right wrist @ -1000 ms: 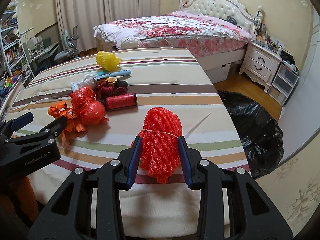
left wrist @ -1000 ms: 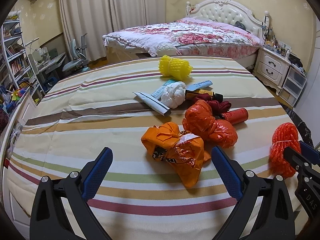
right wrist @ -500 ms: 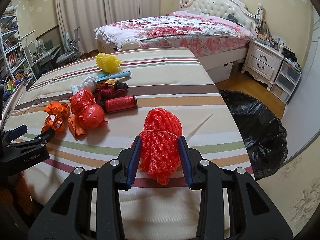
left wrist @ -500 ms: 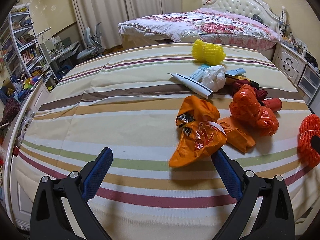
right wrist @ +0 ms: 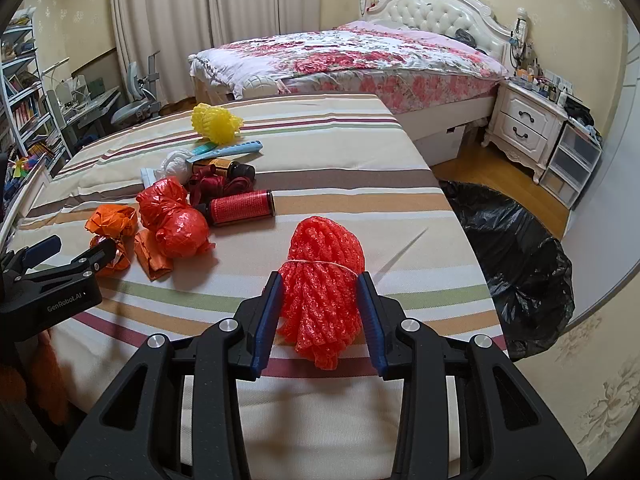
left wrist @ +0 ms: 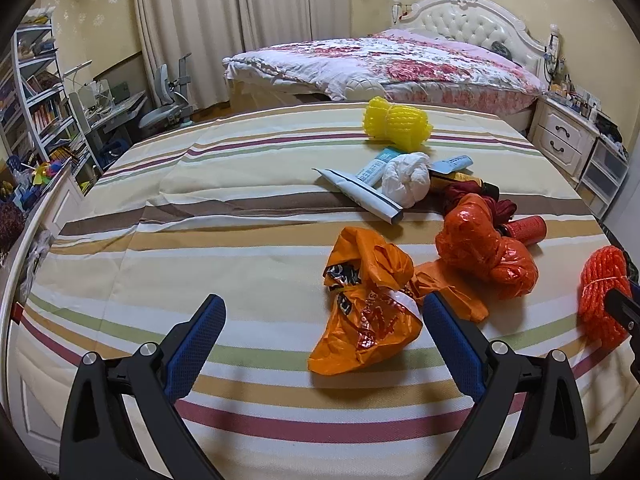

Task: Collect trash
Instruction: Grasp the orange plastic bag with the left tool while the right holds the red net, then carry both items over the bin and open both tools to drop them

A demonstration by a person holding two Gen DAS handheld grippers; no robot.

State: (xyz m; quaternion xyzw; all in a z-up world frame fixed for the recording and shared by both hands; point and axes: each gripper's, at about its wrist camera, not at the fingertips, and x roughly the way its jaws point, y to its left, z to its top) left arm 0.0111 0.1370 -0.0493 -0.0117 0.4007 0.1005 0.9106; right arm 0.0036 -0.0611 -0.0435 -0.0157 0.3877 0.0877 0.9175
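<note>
Trash lies scattered over the striped counter (left wrist: 168, 240), mostly toward its right half, with the floral bed (right wrist: 360, 56) far behind it. On the floor to the right of the counter sits a black trash bag (right wrist: 520, 256), its mouth slumped open. Your right gripper (right wrist: 320, 308) is pinching the red foam net bundle (right wrist: 324, 292) at the near right edge of the counter, both blue pads pressed into its sides. Your left gripper (left wrist: 320, 344) hangs with its fingers spread wide just over the near end of the orange plastic bag (left wrist: 368, 312), not pressing on it. Just right of that bag rests a red knotted bag (left wrist: 484, 252), and beyond it a red ribbed can (right wrist: 240, 208) on its side. Farther off lie a white wad (left wrist: 406, 178), a flattened tube (left wrist: 360, 194) and a yellow foam net (left wrist: 396, 124).
</note>
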